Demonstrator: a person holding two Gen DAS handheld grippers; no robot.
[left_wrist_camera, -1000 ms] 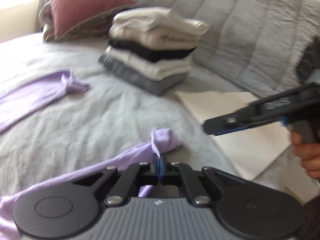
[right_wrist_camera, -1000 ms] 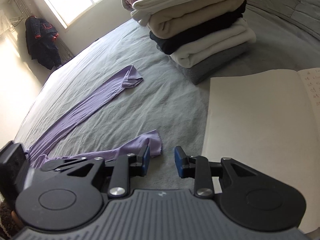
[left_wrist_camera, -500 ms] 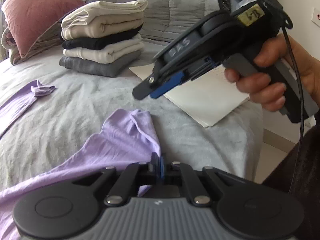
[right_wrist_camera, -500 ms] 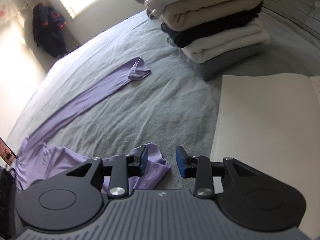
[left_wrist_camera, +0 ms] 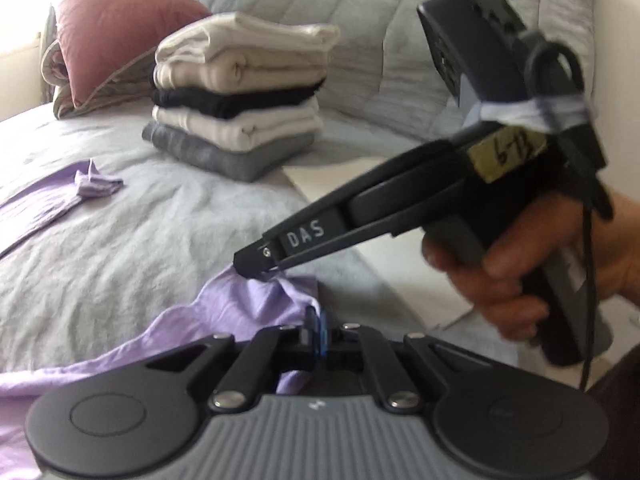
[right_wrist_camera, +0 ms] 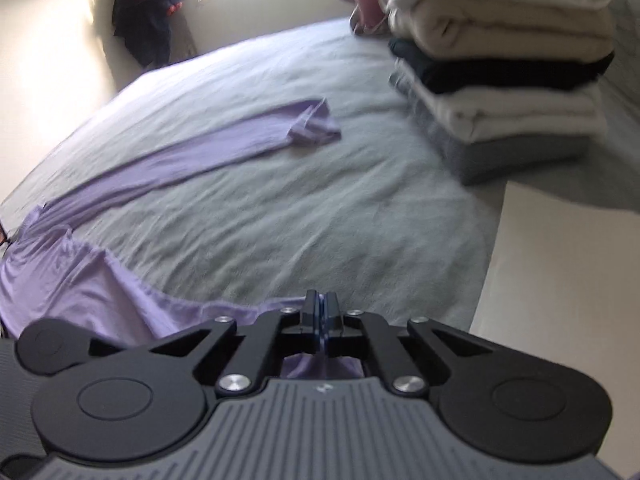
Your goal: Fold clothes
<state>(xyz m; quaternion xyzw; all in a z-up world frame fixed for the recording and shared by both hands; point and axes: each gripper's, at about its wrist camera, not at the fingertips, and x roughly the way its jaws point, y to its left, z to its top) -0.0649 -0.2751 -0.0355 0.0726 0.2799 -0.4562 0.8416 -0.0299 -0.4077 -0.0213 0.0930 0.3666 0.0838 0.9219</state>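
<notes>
Left gripper [left_wrist_camera: 316, 332]: fingers fully closed, pinching the edge of the lilac garment [left_wrist_camera: 248, 312] at the near edge of the bed [left_wrist_camera: 140, 248]. Cloth runs from the pinch back under the gripper and off to the near left.

Right gripper [right_wrist_camera: 321, 320]: fingers closed tight too, lilac fabric caught between the pads and showing below them. In the left wrist view the right gripper [left_wrist_camera: 256, 266] comes in from the right, tip down on the same bunched lilac edge, just beyond the left fingers. A hand [left_wrist_camera: 532, 264] wraps its handle; a handwritten label sits on the body.

The garment [right_wrist_camera: 96, 280] lies on the grey bed [right_wrist_camera: 300, 216], bulk at near left, one long sleeve [right_wrist_camera: 208, 152] stretched toward the far centre with its cuff crumpled. The gripped part is at the near centre.

Stack of folded clothes [right_wrist_camera: 500, 64] at far right: cream, cream, black, white, grey at the bottom. Same stack [left_wrist_camera: 240, 108] far centre in the left view, pink pillow [left_wrist_camera: 120, 20] to its left against a grey quilt.

White open notebook [right_wrist_camera: 560, 280] on the bed at right, near the stack. Dark jacket [right_wrist_camera: 148, 12] hangs by the window at far left. Both views are somewhat motion-blurred.
</notes>
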